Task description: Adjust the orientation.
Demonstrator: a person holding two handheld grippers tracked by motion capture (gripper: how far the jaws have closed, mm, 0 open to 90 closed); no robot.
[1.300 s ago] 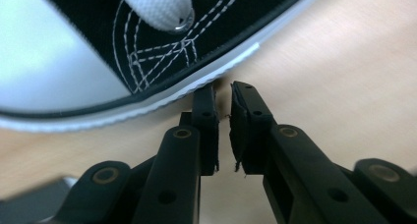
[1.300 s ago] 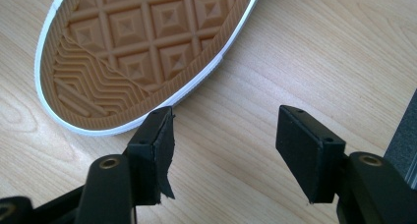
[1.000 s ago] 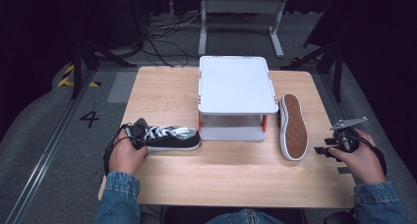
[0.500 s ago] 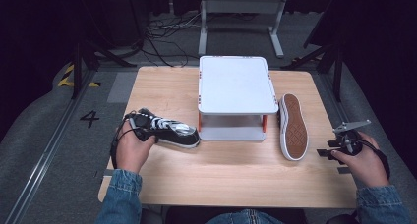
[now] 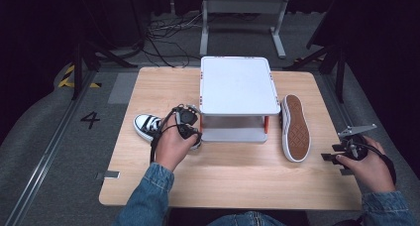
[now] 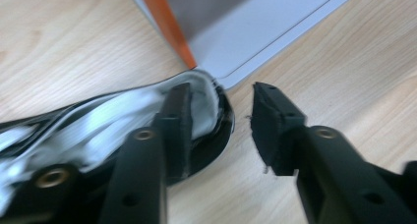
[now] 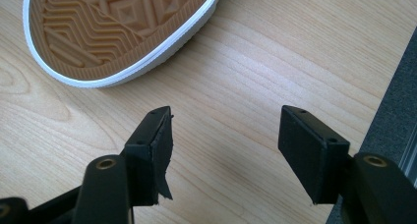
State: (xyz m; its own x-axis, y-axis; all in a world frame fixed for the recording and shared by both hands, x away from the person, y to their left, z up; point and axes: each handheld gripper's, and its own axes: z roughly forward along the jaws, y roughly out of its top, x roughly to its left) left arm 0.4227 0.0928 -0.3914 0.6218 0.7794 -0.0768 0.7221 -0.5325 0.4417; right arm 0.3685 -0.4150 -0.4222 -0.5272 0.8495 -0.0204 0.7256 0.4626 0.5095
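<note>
A wooden table (image 5: 233,179) with a pale grain carries a white two-tier rack (image 5: 237,84) on short orange legs (image 5: 266,124), its flat top a rounded rectangle. Left of the rack lies a black canvas sneaker (image 5: 148,127) with white laces and a white rubber toe cap; its long axis runs roughly across the table, toe toward the left edge and heel touching the rack's lower shelf near the front left leg. The left gripper (image 5: 187,118) sits over that heel: in the left gripper view its jaws stand apart, one inside the shoe opening against the white lining of the shoe (image 6: 118,121), the other outside on bare wood, with a gap between it and the heel, so the left gripper (image 6: 219,123) is not clamped. Right of the rack a second sneaker (image 5: 295,128) lies tipped with its tan sole showing, long axis running front to back, rimmed in white rubber. The sole (image 7: 118,22) has a moulded wave and diamond tread. The right gripper (image 5: 346,149) hovers at the table's right edge, just beside that shoe, and its jaws are wide open over bare wood, the right gripper (image 7: 223,140) holding nothing.
</note>
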